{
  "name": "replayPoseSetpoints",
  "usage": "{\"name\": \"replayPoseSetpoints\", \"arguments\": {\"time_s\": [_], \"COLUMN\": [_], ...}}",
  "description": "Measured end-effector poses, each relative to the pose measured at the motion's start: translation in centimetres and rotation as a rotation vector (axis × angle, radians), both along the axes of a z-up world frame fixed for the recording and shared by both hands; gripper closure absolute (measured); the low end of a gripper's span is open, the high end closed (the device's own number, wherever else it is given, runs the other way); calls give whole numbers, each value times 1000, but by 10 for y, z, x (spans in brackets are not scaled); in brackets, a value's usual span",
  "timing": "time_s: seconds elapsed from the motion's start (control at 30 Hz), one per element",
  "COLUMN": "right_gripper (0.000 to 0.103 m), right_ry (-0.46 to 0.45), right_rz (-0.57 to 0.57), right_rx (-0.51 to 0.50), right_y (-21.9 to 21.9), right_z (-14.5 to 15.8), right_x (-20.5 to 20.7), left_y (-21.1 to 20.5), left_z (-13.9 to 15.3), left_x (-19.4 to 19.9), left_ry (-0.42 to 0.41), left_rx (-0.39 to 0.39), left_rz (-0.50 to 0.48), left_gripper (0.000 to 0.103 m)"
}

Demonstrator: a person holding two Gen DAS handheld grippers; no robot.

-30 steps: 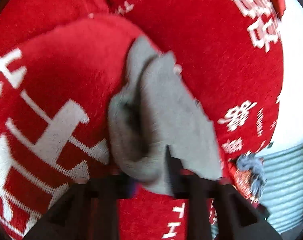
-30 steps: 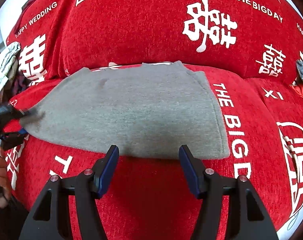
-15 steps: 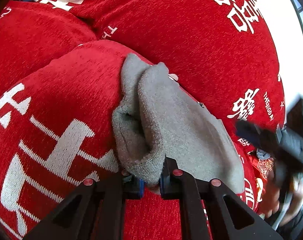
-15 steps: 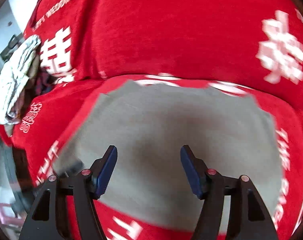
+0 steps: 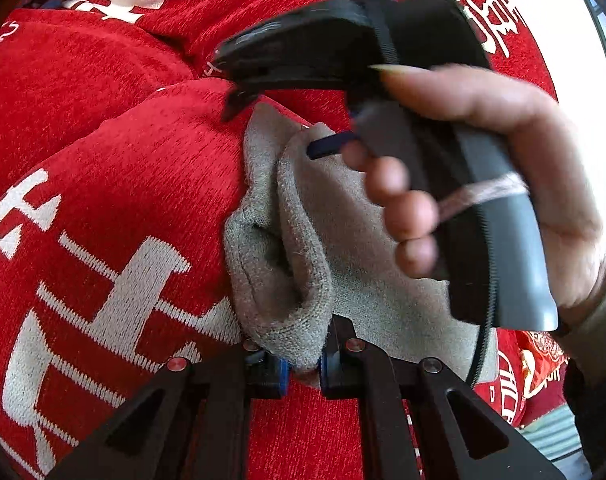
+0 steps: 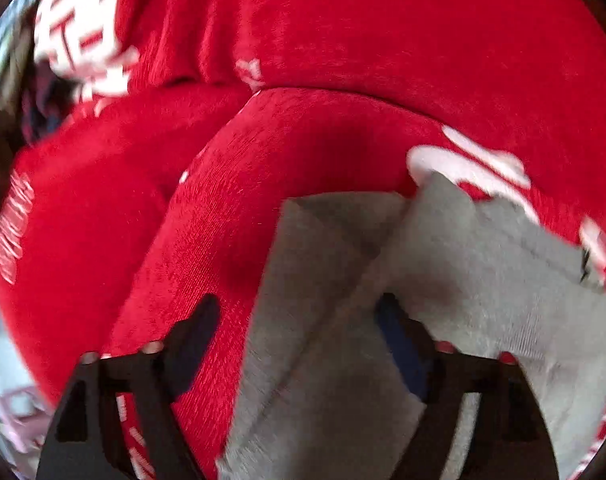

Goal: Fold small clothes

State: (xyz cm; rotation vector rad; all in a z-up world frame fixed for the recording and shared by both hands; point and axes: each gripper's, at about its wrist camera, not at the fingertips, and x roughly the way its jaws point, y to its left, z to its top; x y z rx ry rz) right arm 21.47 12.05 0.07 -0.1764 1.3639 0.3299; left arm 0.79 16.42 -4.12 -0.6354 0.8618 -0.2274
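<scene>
Pinching a bunched fold of the grey cloth [image 5: 299, 280], the left gripper [image 5: 303, 364] has its jaws clenched on the fabric, which bulges up just ahead of the fingertips and spreads away to the right of them. Beyond the jaws, the cloth lies on the red sofa [image 5: 115, 160], whose white woven characters run along the left side.

Ahead and to the right of the left jaws, the right hand [image 5: 483, 184] holds the other tool's grey handle above the cloth, its dark head reaching over the far edge of the fabric.

From the right wrist view, the right gripper [image 6: 299, 340] has its jaws spread wide and grasps nothing. Its right finger sits over the cloth [image 6: 443, 280], while the left finger is over bare sofa [image 6: 231, 208]. A folded edge of the cloth runs diagonally between the jaws, though motion blur softens it. A white character shows just past the cloth's far edge.
</scene>
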Motion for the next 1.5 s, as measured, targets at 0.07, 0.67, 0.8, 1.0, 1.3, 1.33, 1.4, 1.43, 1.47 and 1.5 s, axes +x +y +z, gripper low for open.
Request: {"name": "replayPoseSetpoints", "arguments": {"time_s": [0.07, 0.67, 0.8, 1.0, 1.3, 1.33, 1.4, 1.43, 1.47, 1.5], "right_gripper": [15, 86, 86, 86, 87, 87, 87, 87, 87, 87], "right_ry": [-13, -97, -93, -66, -73, -74, -77, -79, -82, -83], "right_rz": [45, 39, 35, 27, 5, 2, -3, -6, -8, -10], "right_rx": [-118, 57, 146, 238, 339, 346, 366, 376, 385, 391], "right_y": [19, -35, -49, -77, -108, -110, -117, -121, -128, -132], "right_z": [-7, 35, 49, 61, 80, 81, 86, 89, 92, 93], "right_x": [-5, -24, -16, -9, -8, -8, -8, -8, -8, -8], "left_y": [-1, -30, -40, -53, -76, -78, -84, -87, -92, -96], "left_z": [1, 29, 40, 53, 77, 79, 83, 86, 89, 92], "left_x": [0, -8, -15, -14, -11, -11, -10, -9, -9, -9], "left_ry": [4, -24, -43, -42, -57, -58, -64, -68, -74, -80], "left_rx": [-4, 215, 295, 361, 452, 459, 474, 483, 493, 503], "left_rz": [1, 22, 27, 16, -6, -8, -13, -17, -22, -28], "left_gripper": [91, 91, 91, 92, 92, 92, 92, 92, 92, 92]}}
